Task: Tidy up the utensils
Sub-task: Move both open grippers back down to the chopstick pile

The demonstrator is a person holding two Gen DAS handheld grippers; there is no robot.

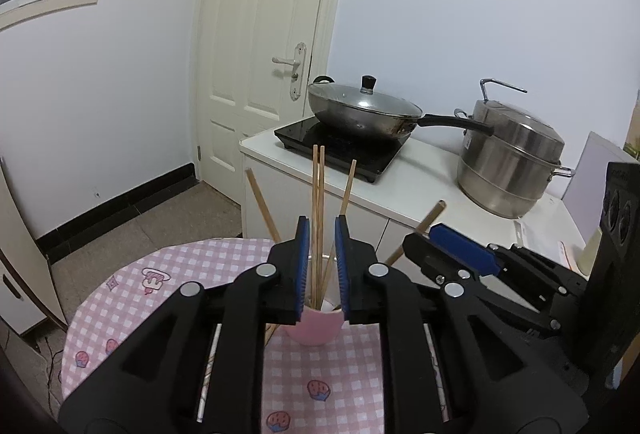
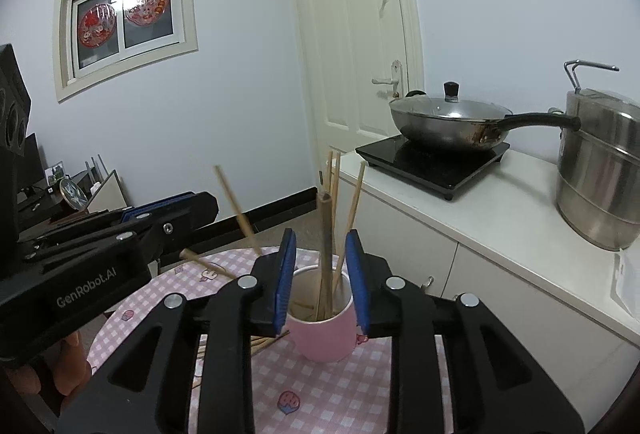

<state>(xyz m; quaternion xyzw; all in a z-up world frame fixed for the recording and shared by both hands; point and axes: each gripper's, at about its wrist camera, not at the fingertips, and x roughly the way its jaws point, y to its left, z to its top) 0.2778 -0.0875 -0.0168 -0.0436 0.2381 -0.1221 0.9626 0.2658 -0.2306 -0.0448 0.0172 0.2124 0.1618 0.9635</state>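
Both the left gripper (image 1: 321,266) and right gripper (image 2: 321,282) gape empty; chopsticks (image 1: 318,218) at twelve o'clock in the cup (image 2: 322,334) look light, stiff; pinch mid-shaft.

The table (image 2: 320,390) is round and covered with a pink-and-white checked cloth printed with small cartoon motifs. A pink cup (image 2: 324,334) stands upright on the cloth near the table's middle, holding several wooden chopsticks (image 2: 326,246) that lean outward in different directions. More chopsticks (image 2: 264,344) lie flat on the cloth at the cup's 9 o'clock, just beside its base.

At the table's 2 o'clock stands a white counter (image 2: 500,230). On it rest a black induction hob (image 2: 432,164), carrying a lidded wok (image 2: 448,124), and at 3 o'clock of the hob a stainless steamer pot (image 2: 600,174).
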